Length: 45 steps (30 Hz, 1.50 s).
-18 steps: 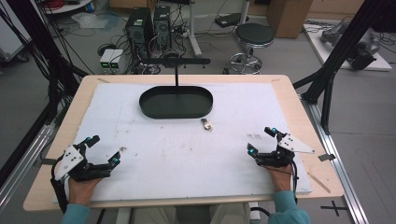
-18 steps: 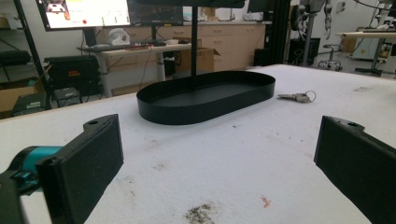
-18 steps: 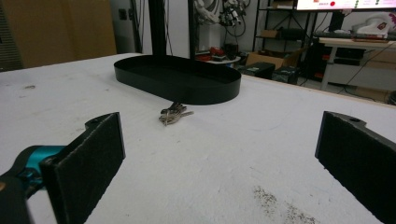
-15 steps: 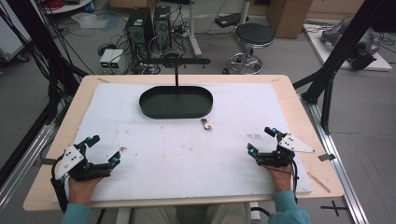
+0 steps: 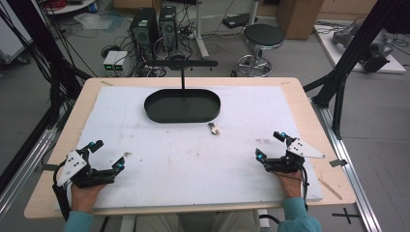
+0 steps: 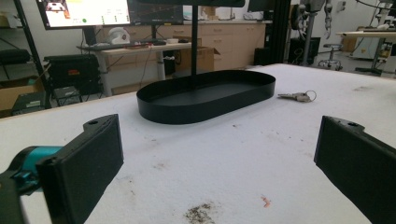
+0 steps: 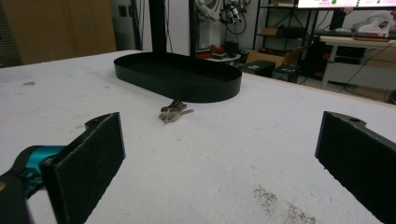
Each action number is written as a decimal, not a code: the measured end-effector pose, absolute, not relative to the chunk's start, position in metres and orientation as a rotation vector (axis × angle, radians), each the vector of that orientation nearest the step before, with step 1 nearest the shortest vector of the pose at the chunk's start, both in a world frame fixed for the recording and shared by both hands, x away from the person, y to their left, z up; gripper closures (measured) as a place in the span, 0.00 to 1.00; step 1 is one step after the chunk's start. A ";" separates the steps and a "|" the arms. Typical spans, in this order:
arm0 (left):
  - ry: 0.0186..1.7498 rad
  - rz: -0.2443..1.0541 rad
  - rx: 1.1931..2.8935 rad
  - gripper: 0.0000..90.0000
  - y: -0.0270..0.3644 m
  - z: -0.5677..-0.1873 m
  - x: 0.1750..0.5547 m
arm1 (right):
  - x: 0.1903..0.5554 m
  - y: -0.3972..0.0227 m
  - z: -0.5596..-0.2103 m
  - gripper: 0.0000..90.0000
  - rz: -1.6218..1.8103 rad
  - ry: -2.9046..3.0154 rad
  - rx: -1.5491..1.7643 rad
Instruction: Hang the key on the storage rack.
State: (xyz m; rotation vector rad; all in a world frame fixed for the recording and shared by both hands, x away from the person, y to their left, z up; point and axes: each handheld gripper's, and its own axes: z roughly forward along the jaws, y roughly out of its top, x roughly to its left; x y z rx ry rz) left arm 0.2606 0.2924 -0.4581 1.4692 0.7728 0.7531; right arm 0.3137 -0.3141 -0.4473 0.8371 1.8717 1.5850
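I am resting my left gripper [image 5: 103,155] and right gripper [image 5: 270,145] on the white board [image 5: 159,169], both spread wide and holding nothing. Farther ahead the keys [image 5: 213,128] are lying just beside the black tray [image 5: 154,113], well apart from both grippers.

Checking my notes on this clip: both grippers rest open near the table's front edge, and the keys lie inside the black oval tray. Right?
Not quite. The keys are not inside the black oval tray; they lie on the white table surface just in front of it, as the high view shows. The rest stands: the left gripper and right gripper both rest open near the front edge.
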 end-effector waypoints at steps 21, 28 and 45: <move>0.778 0.753 1.473 0.02 0.292 -0.458 0.261 | 0.355 -0.282 -0.360 0.01 1.469 2.157 0.755; 0.782 0.750 1.475 0.02 0.293 -0.458 0.262 | 0.388 -0.253 -0.329 0.01 1.387 2.353 0.729; 0.785 0.747 1.476 0.02 0.292 -0.458 0.262 | 0.428 -0.194 -0.322 0.01 1.079 2.632 0.601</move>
